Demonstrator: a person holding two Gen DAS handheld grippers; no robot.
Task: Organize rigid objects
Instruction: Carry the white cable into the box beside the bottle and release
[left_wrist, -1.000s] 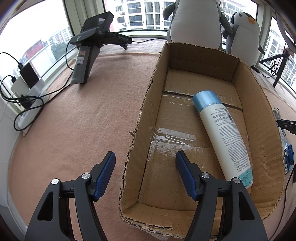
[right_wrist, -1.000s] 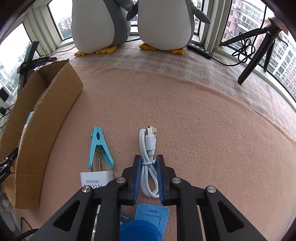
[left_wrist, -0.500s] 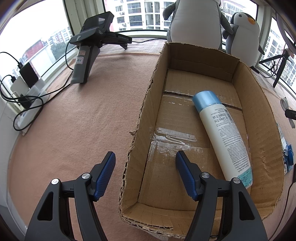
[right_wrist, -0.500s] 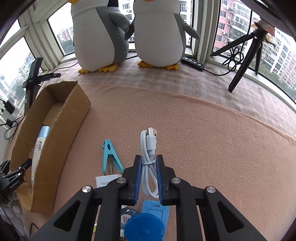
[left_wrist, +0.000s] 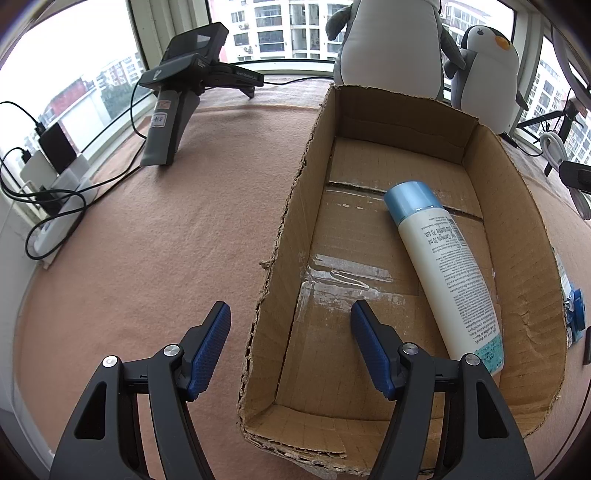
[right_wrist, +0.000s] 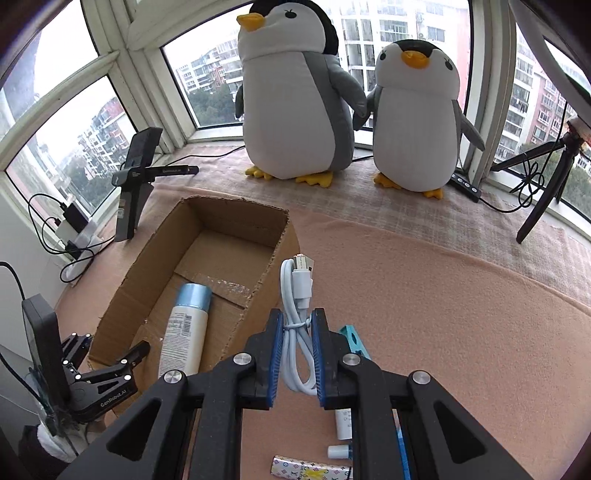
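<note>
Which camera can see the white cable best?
The right wrist view: the coiled white cable sits front and centre, pinched in the right tool. The left wrist view catches only a small white loop at its right edge.

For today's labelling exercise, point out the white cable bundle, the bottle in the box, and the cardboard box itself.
white cable bundle (right_wrist: 297, 325): right wrist view, on the tied middle between the jaws.
bottle (left_wrist: 448, 271): left wrist view, on its white labelled body.
cardboard box (left_wrist: 286, 236): left wrist view, on its left wall.
</note>
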